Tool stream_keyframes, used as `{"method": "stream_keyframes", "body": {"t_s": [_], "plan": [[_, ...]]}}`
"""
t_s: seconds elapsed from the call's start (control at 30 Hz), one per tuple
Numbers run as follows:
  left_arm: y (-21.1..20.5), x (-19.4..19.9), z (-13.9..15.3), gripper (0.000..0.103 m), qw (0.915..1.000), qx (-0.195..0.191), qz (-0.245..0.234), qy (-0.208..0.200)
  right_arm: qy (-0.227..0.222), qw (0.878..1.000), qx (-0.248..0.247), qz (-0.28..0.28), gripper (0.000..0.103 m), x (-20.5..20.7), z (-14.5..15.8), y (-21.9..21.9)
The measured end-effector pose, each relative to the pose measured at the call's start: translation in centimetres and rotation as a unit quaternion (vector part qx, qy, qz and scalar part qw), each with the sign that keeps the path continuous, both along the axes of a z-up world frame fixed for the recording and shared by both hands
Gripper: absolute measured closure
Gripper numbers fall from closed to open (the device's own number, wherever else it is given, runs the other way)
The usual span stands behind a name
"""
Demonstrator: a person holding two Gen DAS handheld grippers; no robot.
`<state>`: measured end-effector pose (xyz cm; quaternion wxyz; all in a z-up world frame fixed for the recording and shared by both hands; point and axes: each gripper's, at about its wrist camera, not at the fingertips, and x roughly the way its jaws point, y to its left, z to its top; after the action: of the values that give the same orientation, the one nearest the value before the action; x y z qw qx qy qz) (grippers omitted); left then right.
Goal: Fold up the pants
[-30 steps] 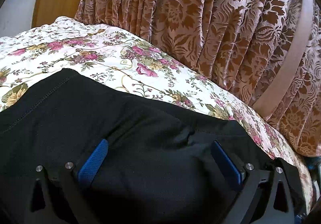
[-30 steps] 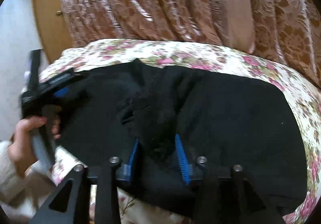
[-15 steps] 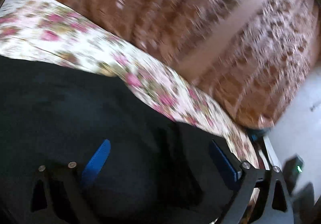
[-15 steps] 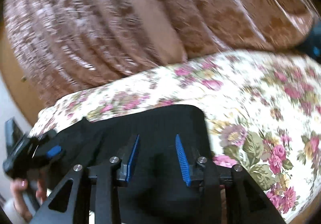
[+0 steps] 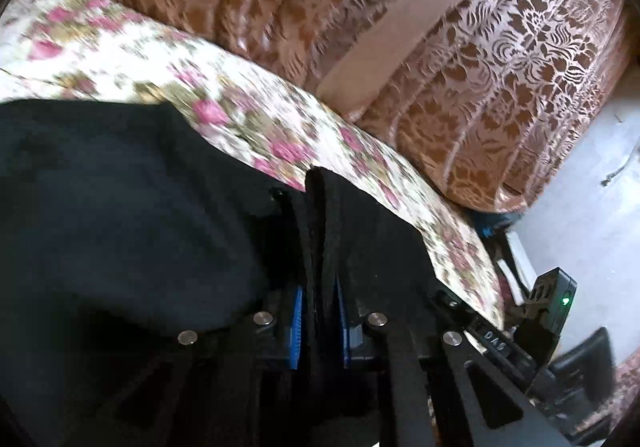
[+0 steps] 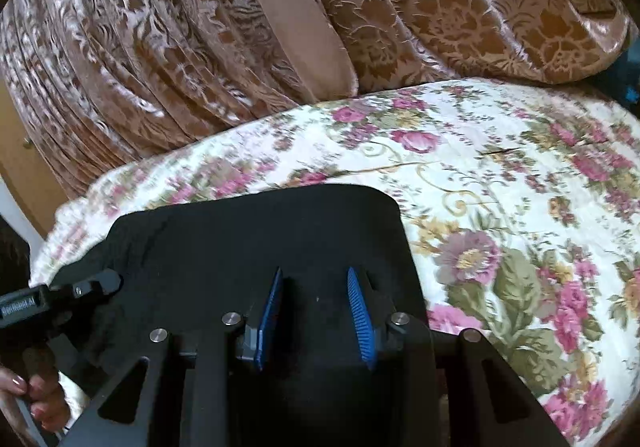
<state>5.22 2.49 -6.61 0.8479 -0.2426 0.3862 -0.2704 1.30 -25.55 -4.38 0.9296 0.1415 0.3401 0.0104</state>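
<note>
Pants [image 6: 256, 247] lie black on the flowered bed [image 6: 500, 207], near its front edge. My left gripper [image 5: 318, 327] has its fingers clamped on a thick fold of cloth to carry it over; my right gripper [image 6: 316, 319] rests fingers apart on the fabric.
</note>
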Motion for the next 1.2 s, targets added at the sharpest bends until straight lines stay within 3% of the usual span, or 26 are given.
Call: {"method": "stream_keyframes", "body": {"t_s": [0.13, 0.3, 0.5, 0.57, 0.67, 0.7, 0.9, 0.97, 1.03, 1.1, 1.2], "plan": [[0.7, 0.1, -2.6, 0.089, 0.9993, 0.015, 0.025, 0.025, 0.004, 1.0, 0.006, 0.014, 0.069, 0.8, -0.9, 0.6], [0.4, 0.2, -4.0, 0.087, 0.9994, 0.021, 0.028, 0.003, 0.012, 0.997, -0.073, 0.027, 0.069, 1.5, -2.5, 2.5], [1.6, -0.9, -3.9, 0.077, 0.9993, -0.01, 0.035, -0.001, -0.002, 0.998, -0.053, 0.032, 0.069, 1.1, -2.7, 1.8], [3.0, -2.0, -3.4, 0.067, 0.9981, -0.024, 0.057, -0.002, -0.004, 0.998, -0.058, 0.029, 0.069, 0.9, -2.6, 1.9], [5.6, -3.6, -2.1, 0.046, 0.9935, -0.017, 0.11, -0.021, -0.003, 0.998, -0.061, 0.009, 0.068, 0.1, -1.6, 2.4], [6.4, -4.0, -1.8, 0.044, 0.9913, -0.015, 0.128, -0.025, -0.011, 0.998, -0.058, 0.011, 0.067, -0.5, -1.1, 2.8], [13.2, -7.4, -0.2, 0.029, 0.9649, -0.005, 0.259, -0.046, -0.05, 0.994, -0.037, 0.092, 0.068, -2.5, -0.4, 6.7], [14.8, -8.1, 0.2, 0.029, 0.9581, -0.003, 0.282, -0.047, -0.045, 0.99, -0.033, 0.127, 0.068, -2.5, -0.8, 7.9], [16.5, -9.4, 0.6, 0.028, 0.9482, 0.011, 0.313, -0.055, -0.023, 0.989, -0.058, 0.132, 0.068, -2.1, -2.0, 9.0], [18.4, -10.9, 0.4, 0.025, 0.9349, 0.021, 0.35, -0.055, -0.033, 0.989, -0.062, 0.131, 0.068, -2.3, -2.3, 9.1], [21.2, -13.4, -0.3, 0.022, 0.9139, 0.002, 0.404, -0.042, -0.035, 0.99, -0.051, 0.13, 0.068, -2.3, -2.4, 8.9]]}}
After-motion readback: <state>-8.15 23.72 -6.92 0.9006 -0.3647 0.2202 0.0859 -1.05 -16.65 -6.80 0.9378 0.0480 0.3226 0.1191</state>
